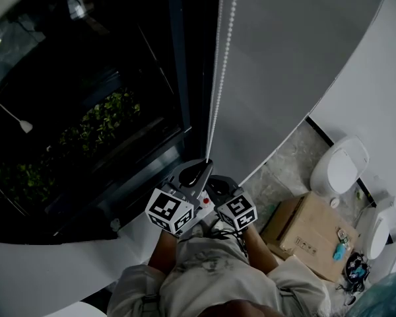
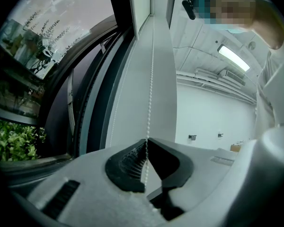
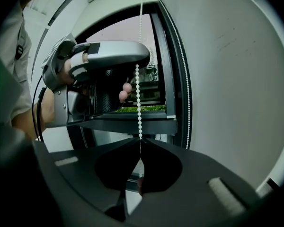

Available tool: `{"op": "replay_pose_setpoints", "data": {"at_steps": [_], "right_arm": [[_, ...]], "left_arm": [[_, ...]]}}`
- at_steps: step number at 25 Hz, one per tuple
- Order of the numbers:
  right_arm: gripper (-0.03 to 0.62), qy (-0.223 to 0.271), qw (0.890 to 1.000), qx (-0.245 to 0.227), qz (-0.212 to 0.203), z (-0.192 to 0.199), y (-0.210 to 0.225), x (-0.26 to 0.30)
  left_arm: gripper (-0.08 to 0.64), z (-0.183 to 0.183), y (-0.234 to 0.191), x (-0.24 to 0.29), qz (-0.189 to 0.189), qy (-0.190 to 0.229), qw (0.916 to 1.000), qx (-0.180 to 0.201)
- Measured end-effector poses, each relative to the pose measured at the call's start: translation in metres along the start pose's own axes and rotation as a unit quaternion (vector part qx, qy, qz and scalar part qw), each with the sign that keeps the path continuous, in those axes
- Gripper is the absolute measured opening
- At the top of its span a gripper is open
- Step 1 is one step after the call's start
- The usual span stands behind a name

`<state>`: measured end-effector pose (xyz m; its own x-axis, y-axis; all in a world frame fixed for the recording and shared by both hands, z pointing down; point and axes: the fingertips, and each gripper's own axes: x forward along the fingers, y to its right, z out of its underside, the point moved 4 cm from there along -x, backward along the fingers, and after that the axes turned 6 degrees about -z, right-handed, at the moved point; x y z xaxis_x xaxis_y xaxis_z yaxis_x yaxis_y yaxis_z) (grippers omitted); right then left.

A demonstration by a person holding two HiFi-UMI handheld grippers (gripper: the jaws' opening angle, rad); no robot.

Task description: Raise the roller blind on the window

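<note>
Roller blind [image 1: 284, 58] hangs as a wide grey sheet over the right-hand side of the window, its white bead chain [image 1: 221, 58] dropping along its left edge beside the dark window frame [image 1: 181, 78]. Both tools grip that chain. The left hand-held gripper [image 1: 199, 169] is clamped on it, beads pinched between the ribbed pads in the left gripper view [image 2: 146, 140], where the chain [image 2: 150, 89] runs straight up the fabric [image 2: 128, 126]. The right hand-held gripper [image 1: 218, 187] is closed on the same strand just below, jaw tips together around the beads [image 3: 141, 141], with the left one [image 3: 109, 56] directly above it on the chain [image 3: 138, 108]. The grey fabric [image 3: 227, 79] fills the right of that view. Greenery [image 1: 105, 117] shows through the bare glass to the left, and a cardboard box [image 1: 310, 230] sits on the floor below. Judging by how much fabric remains down, the raising appears far from complete, though the blind's bottom edge cannot be clearly made out. Most of the hauling on the chain seems left to do.
</note>
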<state>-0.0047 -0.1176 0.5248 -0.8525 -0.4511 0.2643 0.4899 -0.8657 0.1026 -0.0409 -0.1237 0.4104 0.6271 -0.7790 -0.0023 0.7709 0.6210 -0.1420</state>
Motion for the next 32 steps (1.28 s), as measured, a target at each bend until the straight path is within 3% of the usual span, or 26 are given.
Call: {"op": "replay_pose_setpoints", "data": {"at_steps": [8,12,20,32], "right_arm": [[0.017,-0.005,1.000,-0.019,-0.001,-0.003,-0.001,-0.006],[0.046,0.016,1.000,-0.013,0.002,-0.011,0.000,-0.019],[0.080,0.082,0.997,-0.014,0.003,-0.065,0.007,-0.048],[0.097,0.166,0.984,-0.063,-0.028,-0.155,-0.001,-0.059]], "left_arm": [[0.023,-0.001,-0.002,0.000,-0.005,0.003,1.0000,0.003],[0.023,0.000,-0.002,0.000,-0.004,0.002,1.0000,0.006],[0.023,-0.001,-0.007,0.000,-0.007,0.003,0.9999,0.006],[0.023,0.000,-0.010,0.003,-0.007,0.007,0.9999,0.002]]}}
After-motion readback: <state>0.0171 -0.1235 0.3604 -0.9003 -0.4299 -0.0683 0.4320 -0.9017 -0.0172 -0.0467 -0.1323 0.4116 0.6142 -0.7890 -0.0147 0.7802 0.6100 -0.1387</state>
